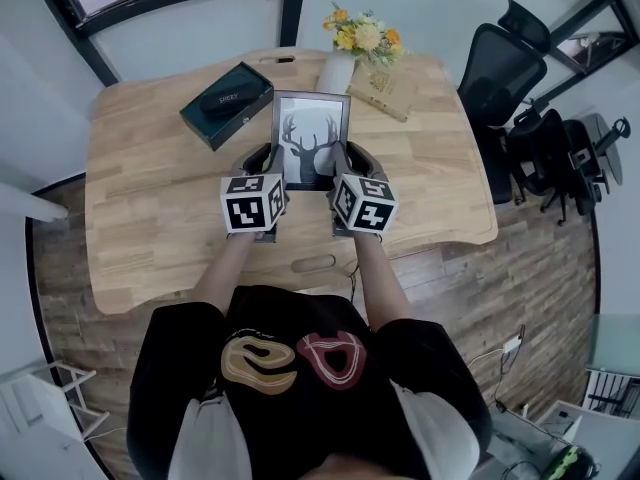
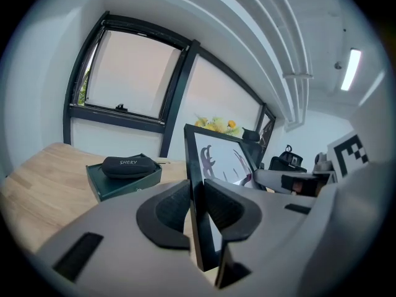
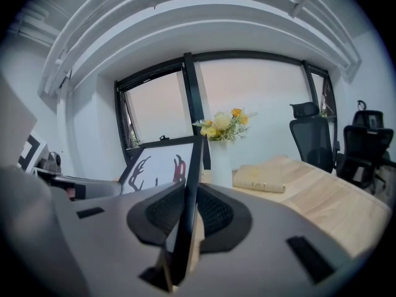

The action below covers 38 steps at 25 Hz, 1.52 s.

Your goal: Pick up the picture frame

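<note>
Gripping picture frame (image 1: 311, 136) by both sides: left gripper (image 2: 197, 204) clamping left edge, right gripper (image 3: 188, 210) clamping right edge, frame spanning between them, top tilting away. We are judging lift in hand; next move is needing matched, level raise. Beyond tips, green box (image 1: 225, 105) and vase (image 1: 337, 71) are sitting.

picture frame (image 1: 311, 138): black edge – white picture, black deer
box (image 1: 226, 105): dark green
flowers (image 1: 364, 34): yellow, orange
counter (image 1: 150, 218): light wood – stripy
</note>
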Motion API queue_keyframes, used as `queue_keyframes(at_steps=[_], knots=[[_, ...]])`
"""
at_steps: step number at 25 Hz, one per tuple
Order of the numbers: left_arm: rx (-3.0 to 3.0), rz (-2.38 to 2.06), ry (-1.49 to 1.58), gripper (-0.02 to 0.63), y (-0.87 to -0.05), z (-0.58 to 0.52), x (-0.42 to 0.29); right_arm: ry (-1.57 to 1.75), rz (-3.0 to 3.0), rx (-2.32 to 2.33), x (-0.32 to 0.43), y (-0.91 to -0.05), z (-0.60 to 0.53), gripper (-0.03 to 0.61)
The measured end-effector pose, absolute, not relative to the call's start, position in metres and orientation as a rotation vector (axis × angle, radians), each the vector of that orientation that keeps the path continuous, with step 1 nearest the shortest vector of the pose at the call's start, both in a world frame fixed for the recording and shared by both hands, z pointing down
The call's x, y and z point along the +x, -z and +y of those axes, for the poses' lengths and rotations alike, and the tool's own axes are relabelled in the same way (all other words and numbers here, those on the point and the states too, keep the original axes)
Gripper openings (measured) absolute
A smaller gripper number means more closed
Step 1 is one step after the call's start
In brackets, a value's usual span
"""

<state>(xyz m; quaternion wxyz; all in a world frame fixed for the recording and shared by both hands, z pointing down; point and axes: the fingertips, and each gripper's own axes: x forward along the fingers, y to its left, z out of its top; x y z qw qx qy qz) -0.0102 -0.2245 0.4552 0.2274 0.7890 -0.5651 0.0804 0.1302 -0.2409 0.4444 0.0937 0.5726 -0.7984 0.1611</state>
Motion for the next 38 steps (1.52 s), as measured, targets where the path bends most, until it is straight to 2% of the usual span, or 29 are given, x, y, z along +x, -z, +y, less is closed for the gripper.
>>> queue_keyframes(at_steps=[38], knots=[[2.326,-1.550,0.006,0.081,-0.371,-0.120,0.012,-0.262,-2.559,1.729,0.154,-0.353,-0.132,0.074]])
